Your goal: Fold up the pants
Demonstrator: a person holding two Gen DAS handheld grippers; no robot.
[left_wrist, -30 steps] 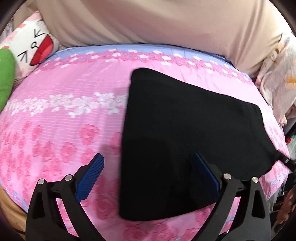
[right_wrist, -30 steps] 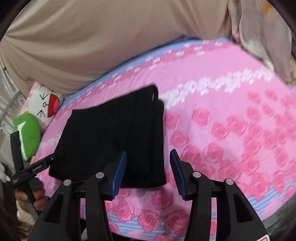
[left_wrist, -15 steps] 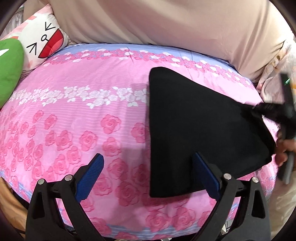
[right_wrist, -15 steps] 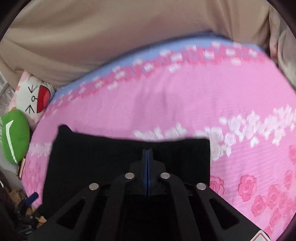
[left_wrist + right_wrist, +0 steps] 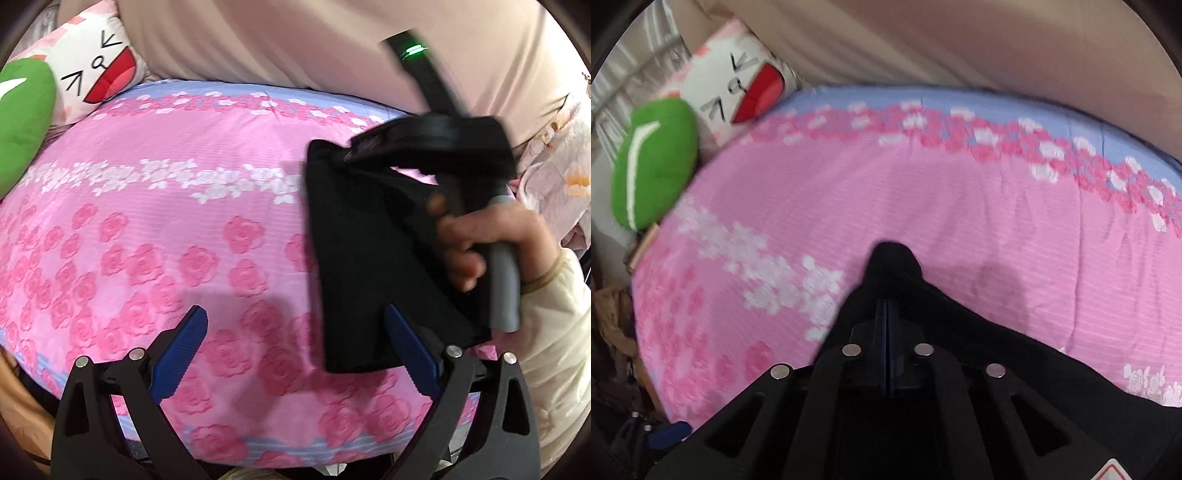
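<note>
- Nearest to me in the left wrist view, my left gripper (image 5: pixel 295 343) stands with its blue pads (image 5: pixel 181 345) spread wide and nothing between them, hanging over the pink rose-print bedspread (image 5: pixel 177 236).
- Just beyond the pad at 4 o'clock lies the black pants (image 5: pixel 354 266) as a folded dark slab, its near edge resting on the spread, its far part lifted.
- At 3 o'clock in that view a hand (image 5: pixel 491 243) in a cream sleeve grips the grey handle of my right gripper (image 5: pixel 369 147), whose black body reaches over the far corner of the pants; it is blurred.
- In the right wrist view the right gripper (image 5: pixel 886 317) shows its jaws pressed tight together, pinching a raised peak of the pants (image 5: pixel 890 258), with black cloth spreading below it toward 5 o'clock.
- Farther out, at 10 o'clock in both views, a green plush (image 5: pixel 22 122) lies beside a white cartoon-face cushion (image 5: pixel 92 70) at the bed's corner.
- Farthest, from 11 to 2 o'clock, a beige cloth (image 5: pixel 277 40) rises behind the blue border of the spread, and a pale floral fabric (image 5: pixel 557 184) is bunched at 3 o'clock.
</note>
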